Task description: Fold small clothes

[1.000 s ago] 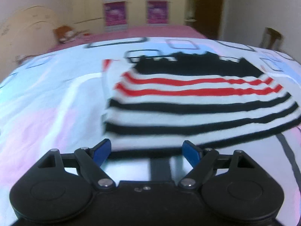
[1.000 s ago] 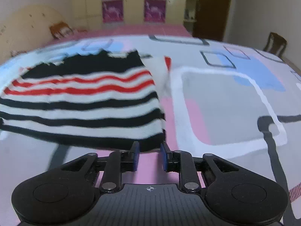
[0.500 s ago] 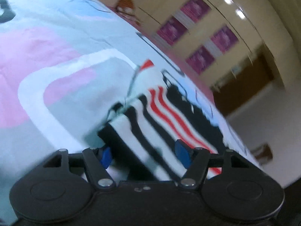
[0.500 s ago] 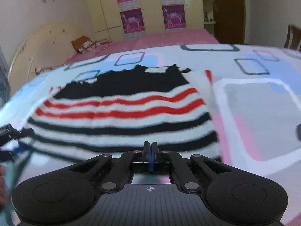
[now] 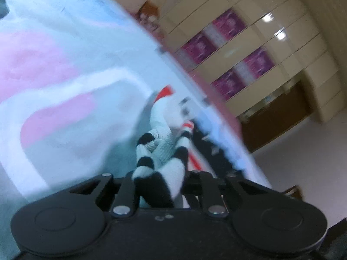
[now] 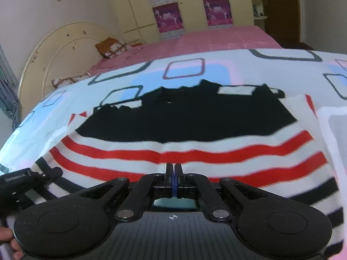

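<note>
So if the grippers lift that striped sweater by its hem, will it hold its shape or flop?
Probably flop: the striped sweater is soft knit, already bunched in the left gripper. It likely sags between the grips. The fuzzy knit seems unlikely to slip from the right gripper.

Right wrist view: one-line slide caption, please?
Right claw shut at the near hem of the striped sweater spread on the patterned bedspread.

Bunched striped sweater [image 5: 161, 151] hides the left gripper [image 5: 159, 175] fingertips; beyond the sweater, the bedsheet [image 5: 71, 69] blurs.
</note>
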Demonstrator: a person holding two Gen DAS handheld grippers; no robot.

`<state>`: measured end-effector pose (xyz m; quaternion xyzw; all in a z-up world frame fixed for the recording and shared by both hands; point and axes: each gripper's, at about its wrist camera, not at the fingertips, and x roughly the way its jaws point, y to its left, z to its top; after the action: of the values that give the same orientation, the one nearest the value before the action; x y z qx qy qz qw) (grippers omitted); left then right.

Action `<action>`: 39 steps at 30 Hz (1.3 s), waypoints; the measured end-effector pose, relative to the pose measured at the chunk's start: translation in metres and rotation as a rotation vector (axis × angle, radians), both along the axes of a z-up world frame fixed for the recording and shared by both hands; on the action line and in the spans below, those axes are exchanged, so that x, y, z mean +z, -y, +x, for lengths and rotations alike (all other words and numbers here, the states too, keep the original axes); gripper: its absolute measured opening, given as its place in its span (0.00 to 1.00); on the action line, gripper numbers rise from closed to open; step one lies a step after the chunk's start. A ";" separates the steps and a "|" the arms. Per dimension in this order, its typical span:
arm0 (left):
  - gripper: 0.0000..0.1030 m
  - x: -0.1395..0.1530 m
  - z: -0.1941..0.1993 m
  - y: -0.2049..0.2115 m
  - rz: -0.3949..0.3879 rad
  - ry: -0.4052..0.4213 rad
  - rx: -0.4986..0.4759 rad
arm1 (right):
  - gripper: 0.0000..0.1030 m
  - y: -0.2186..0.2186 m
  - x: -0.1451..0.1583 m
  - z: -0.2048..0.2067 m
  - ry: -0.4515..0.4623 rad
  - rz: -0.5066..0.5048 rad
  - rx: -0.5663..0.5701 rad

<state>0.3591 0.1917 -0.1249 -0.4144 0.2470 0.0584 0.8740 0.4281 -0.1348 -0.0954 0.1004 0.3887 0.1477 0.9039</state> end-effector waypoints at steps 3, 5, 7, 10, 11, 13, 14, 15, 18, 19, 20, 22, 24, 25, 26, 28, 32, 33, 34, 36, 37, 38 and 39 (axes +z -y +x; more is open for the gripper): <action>0.15 -0.004 0.003 0.003 0.057 -0.035 -0.016 | 0.00 -0.008 -0.020 0.004 -0.048 -0.048 0.034; 0.15 -0.021 0.005 -0.005 -0.002 -0.098 0.000 | 0.00 -0.007 -0.023 0.002 -0.026 -0.043 0.043; 0.15 -0.017 0.002 -0.004 0.005 -0.077 -0.003 | 0.00 -0.005 -0.021 0.005 -0.042 -0.040 0.048; 0.14 -0.001 -0.001 0.004 0.027 -0.024 -0.003 | 0.00 -0.001 -0.023 0.006 -0.045 -0.030 0.052; 0.14 0.006 -0.003 0.009 0.044 -0.005 -0.009 | 0.00 0.000 -0.024 0.007 -0.044 -0.028 0.052; 0.14 0.020 -0.002 0.016 0.076 0.028 -0.035 | 0.00 0.000 -0.024 0.008 -0.041 -0.024 0.056; 0.14 0.026 -0.002 0.022 0.091 0.041 -0.049 | 0.00 0.001 -0.025 0.009 -0.040 -0.020 0.061; 0.14 0.034 -0.002 0.029 0.114 0.051 -0.058 | 0.00 0.000 -0.023 0.010 -0.041 -0.020 0.070; 0.14 0.056 0.004 0.058 0.162 0.065 -0.102 | 0.00 0.006 -0.020 0.015 -0.061 0.002 0.099; 0.14 0.063 0.006 0.068 0.175 0.073 -0.115 | 0.00 0.012 -0.019 0.017 -0.071 0.032 0.099; 0.14 0.070 0.008 0.078 0.186 0.082 -0.130 | 0.00 0.021 -0.016 0.017 -0.074 0.068 0.089; 0.14 0.085 0.016 0.106 0.223 0.104 -0.169 | 0.00 0.041 -0.009 0.014 -0.052 0.110 0.057; 0.14 0.098 0.023 0.135 0.258 0.123 -0.221 | 0.00 0.069 -0.001 0.010 -0.024 0.139 0.009; 0.14 0.102 0.028 0.151 0.274 0.128 -0.249 | 0.00 0.086 0.003 0.008 -0.011 0.153 -0.021; 0.14 0.106 0.033 0.171 0.293 0.131 -0.279 | 0.00 0.102 0.006 0.005 -0.001 0.166 -0.049; 0.14 0.107 0.042 0.208 0.313 0.129 -0.337 | 0.00 0.141 0.014 -0.001 0.019 0.185 -0.112; 0.16 0.079 0.068 0.293 0.376 0.021 -0.481 | 0.00 0.215 0.017 -0.008 0.016 0.236 -0.238; 0.24 0.062 0.076 0.318 0.407 -0.046 -0.550 | 0.00 0.233 0.017 -0.008 0.010 0.263 -0.267; 0.34 0.045 0.081 0.339 0.433 -0.125 -0.613 | 0.00 0.248 0.014 -0.008 -0.003 0.283 -0.288; 0.47 0.029 0.075 0.365 0.509 -0.191 -0.683 | 0.26 0.272 0.010 -0.005 -0.051 0.309 -0.328; 0.66 0.036 0.066 0.365 0.518 -0.161 -0.693 | 0.64 0.281 0.014 -0.008 -0.035 0.318 -0.336; 0.72 0.048 0.058 0.355 0.475 -0.120 -0.707 | 0.72 0.287 0.019 -0.012 0.003 0.312 -0.344; 0.71 0.058 0.050 0.344 0.439 -0.087 -0.700 | 0.72 0.292 0.024 -0.015 0.026 0.306 -0.325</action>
<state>0.4088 -0.1525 -0.0671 -0.1064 0.3912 -0.1736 0.8975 0.4129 -0.4264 -0.0717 0.2957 0.3287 0.0584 0.8950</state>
